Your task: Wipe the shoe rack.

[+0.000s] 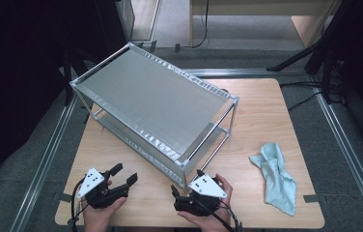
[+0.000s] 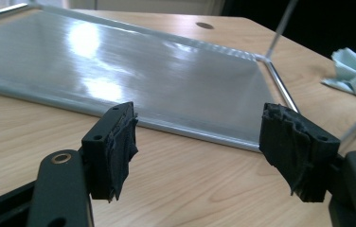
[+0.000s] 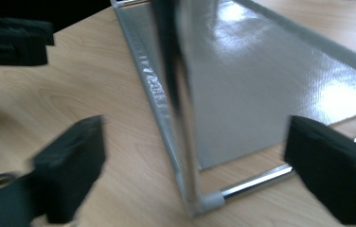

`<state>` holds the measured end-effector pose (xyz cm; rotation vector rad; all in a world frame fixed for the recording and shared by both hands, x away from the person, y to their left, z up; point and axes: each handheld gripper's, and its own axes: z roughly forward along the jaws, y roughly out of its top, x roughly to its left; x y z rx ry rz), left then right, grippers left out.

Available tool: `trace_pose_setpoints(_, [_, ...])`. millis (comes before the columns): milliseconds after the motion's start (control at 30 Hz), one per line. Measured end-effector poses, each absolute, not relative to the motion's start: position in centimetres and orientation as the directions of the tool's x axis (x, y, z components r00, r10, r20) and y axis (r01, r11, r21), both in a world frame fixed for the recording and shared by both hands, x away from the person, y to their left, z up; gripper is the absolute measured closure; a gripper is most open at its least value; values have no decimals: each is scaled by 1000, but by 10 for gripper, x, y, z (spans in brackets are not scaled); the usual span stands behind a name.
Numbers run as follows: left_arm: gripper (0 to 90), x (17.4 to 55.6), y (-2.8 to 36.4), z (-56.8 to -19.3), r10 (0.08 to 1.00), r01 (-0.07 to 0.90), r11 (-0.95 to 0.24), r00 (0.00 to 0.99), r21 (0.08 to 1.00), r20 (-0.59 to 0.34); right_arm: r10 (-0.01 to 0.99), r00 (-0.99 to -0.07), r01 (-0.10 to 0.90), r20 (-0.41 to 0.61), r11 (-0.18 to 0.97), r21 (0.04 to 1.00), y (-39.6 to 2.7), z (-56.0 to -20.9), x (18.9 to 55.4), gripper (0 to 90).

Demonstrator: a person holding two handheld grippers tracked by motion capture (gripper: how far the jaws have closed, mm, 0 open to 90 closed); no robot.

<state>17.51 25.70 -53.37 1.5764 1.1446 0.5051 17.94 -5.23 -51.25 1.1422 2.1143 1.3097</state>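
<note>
With both the left gripper [image 1: 124, 175] and right gripper [image 1: 183, 192] held wide and empty, the right jaws straddling the near corner post of the shelf rack [image 1: 155, 104] on the table [image 1: 266, 111], a careless swing could knock it askew.

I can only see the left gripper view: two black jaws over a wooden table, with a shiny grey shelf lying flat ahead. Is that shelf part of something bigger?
Observer: Yes. The high view shows it is the bottom level of a metal rack, which has a second grey shelf on top.
Operator: And the pale thing at my right edge?
Observer: That is a light blue-green cloth. It lies crumpled on the table, to the right of the rack and clear of it.
Operator: Where is the other gripper?
Observer: The right gripper is at the rack's near corner. In its own view the corner post stands between its open jaws, with a gap on each side.
</note>
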Motion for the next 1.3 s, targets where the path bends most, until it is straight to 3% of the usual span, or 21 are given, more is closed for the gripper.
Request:
trace_pose_setpoints(100, [283,174,263,-533,871,411,35,434,911,-230,828,-558,402,50,217,890,-46,-514,180,523])
trace_pose_setpoints(300, [280,177,277,-530,884,415,51,404,908,-234,844,-531,397,73,172,902,-68,-512,182,761])
trace_pose_setpoints(500, [294,186,298,-528,925,411,42,328,911,-191,883,-464,402,69,140,905,-118,-513,183,792])
trace_pose_setpoints(867, [307,223,326,-533,962,444,115,172,888,-211,951,-292,429,105,33,903,-193,-509,192,785])
trace_pose_setpoints(1067, [330,262,312,-532,954,455,93,214,885,-211,954,-272,437,123,9,899,-210,-508,187,785])
trace_pose_setpoints(1167, [398,278,303,-534,954,472,55,235,880,-186,955,-269,437,125,6,899,-213,-506,184,786])
trace_pose_setpoints(1300, [669,287,304,-536,955,472,60,230,879,-189,959,-253,433,128,-6,901,-218,-503,183,787])
